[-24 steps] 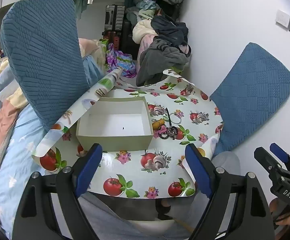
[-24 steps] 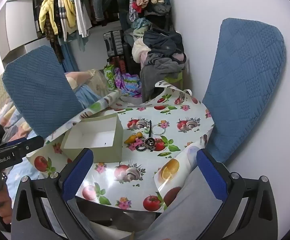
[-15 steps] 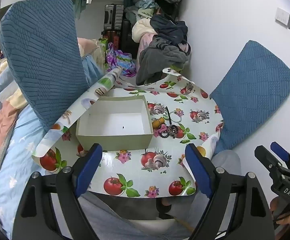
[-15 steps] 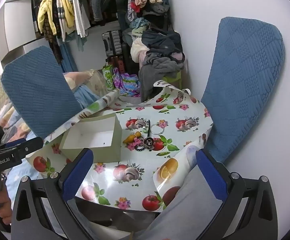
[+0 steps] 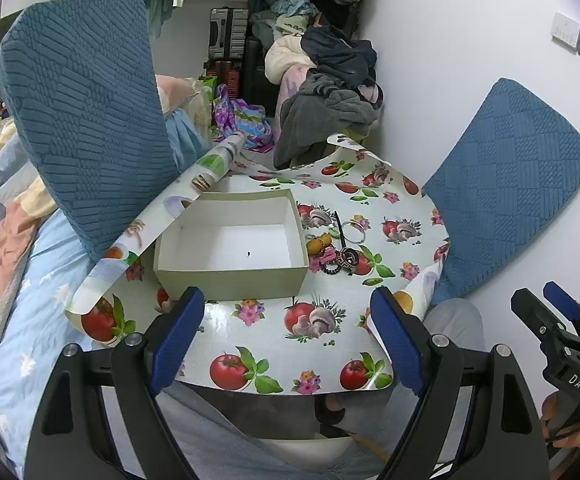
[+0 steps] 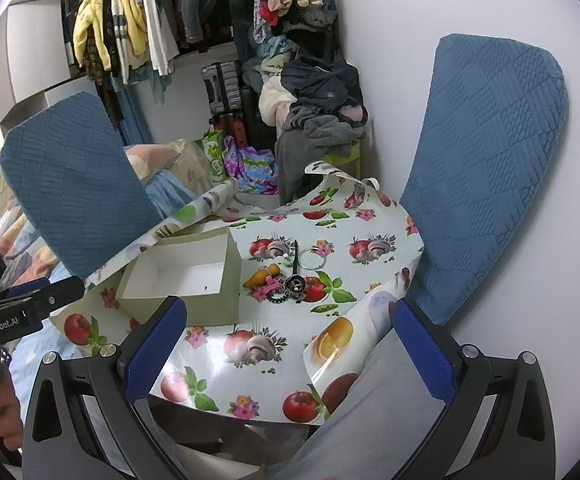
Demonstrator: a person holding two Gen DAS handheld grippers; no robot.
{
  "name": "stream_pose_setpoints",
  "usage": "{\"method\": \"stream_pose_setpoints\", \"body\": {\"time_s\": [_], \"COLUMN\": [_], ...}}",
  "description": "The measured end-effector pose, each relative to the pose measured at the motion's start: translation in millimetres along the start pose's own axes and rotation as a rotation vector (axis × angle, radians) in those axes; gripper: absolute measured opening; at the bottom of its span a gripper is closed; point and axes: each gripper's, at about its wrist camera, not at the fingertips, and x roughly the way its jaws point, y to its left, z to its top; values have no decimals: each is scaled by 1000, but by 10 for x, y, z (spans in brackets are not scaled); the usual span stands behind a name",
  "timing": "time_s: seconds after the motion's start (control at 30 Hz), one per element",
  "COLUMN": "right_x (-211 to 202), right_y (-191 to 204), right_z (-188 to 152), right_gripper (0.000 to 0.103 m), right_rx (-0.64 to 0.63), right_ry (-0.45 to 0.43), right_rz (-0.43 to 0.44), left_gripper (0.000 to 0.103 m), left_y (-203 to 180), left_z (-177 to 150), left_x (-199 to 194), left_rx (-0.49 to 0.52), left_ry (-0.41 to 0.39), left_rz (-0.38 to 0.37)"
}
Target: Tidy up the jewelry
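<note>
A small pile of jewelry (image 5: 336, 254) (image 6: 285, 286) lies on a table covered with a fruit-print cloth (image 5: 290, 320) (image 6: 249, 344): an orange bead piece, a pink piece, dark rings, a thin silver hoop (image 5: 354, 227) (image 6: 313, 259) and a black stick. Left of the pile stands an open, empty pale box (image 5: 229, 250) (image 6: 181, 276). My left gripper (image 5: 290, 338) hangs open over the near table edge, nothing between its fingers. Equally open and empty, my right gripper (image 6: 287, 354) hovers at the near edge, below the pile.
Two blue quilted chair backs (image 5: 85, 120) (image 5: 506, 196) flank the table. Piled clothes (image 5: 330, 92) and a suitcase (image 5: 227, 34) stand behind it by the white wall. A bed with patterned covers (image 5: 5, 240) lies left. The person's grey-clad lap (image 6: 370, 408) is under the near edge.
Both views have shifted only slightly; the grippers stay open and nothing on the table has moved.
</note>
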Motion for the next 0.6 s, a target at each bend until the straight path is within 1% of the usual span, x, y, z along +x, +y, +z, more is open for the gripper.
{"method": "stream_pose_setpoints", "body": {"time_s": [0.13, 0.6], "right_x": [11, 48], "right_y": [5, -15], "right_z": [-9, -48], "right_gripper": [103, 103], "right_rx": [0, -3], "right_ry": [0, 16], "right_rz": [-1, -1], "left_gripper": [85, 85], "left_y": [58, 48], "left_z": [12, -5], "left_x": [9, 18], "left_rx": [2, 6], "left_ry": [4, 7], "left_rz": [-2, -1]}}
